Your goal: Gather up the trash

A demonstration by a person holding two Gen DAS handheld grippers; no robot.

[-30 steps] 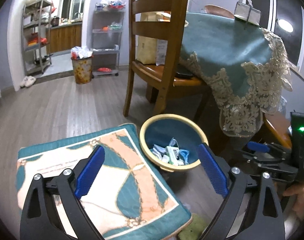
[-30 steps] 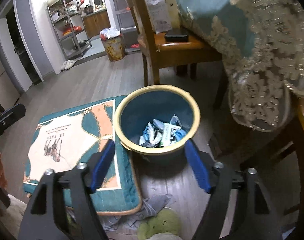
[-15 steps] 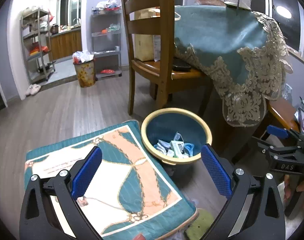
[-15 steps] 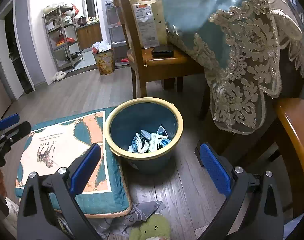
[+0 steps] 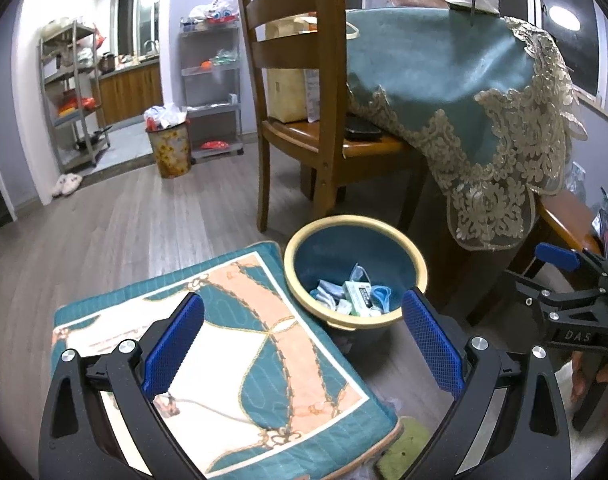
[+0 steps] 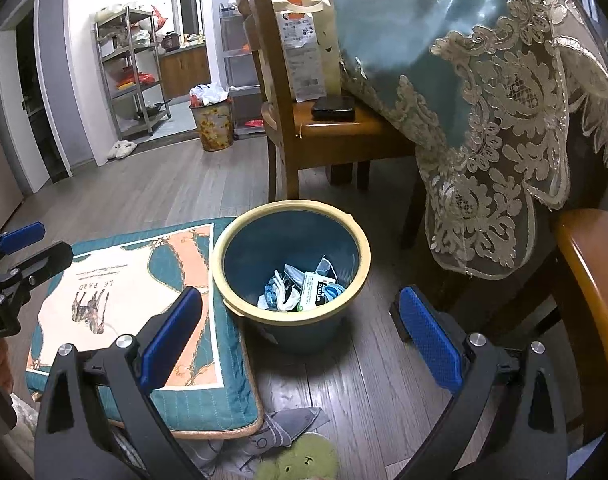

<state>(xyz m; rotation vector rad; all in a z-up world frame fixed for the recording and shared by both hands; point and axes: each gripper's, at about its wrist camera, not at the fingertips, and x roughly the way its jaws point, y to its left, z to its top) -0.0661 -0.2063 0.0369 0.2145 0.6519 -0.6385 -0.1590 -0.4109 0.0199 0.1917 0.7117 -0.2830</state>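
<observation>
Bin (image 6: 291,264) on floor just right of cushion (image 6: 135,304), trash (image 6: 304,292) inside | left gripper (image 5: 301,338), right gripper (image 6: 299,326) both released, empty | advice: scan floor for leftover litter, approach low.

Grey wood-plank floor (image 6: 384,380) noted throughout. Set directly on it: a teal bin with a yellow rim (image 6: 291,316), wrappers seen inside; a teal and peach cushion (image 6: 143,320) touching the bin's side; grey cloth (image 6: 287,424) and a green plush item (image 6: 299,456) near the cushion's corner. A wooden chair (image 5: 304,120) is stood behind the bin. A floral bin (image 5: 171,152) and slippers (image 5: 65,184) are seen far back.
</observation>
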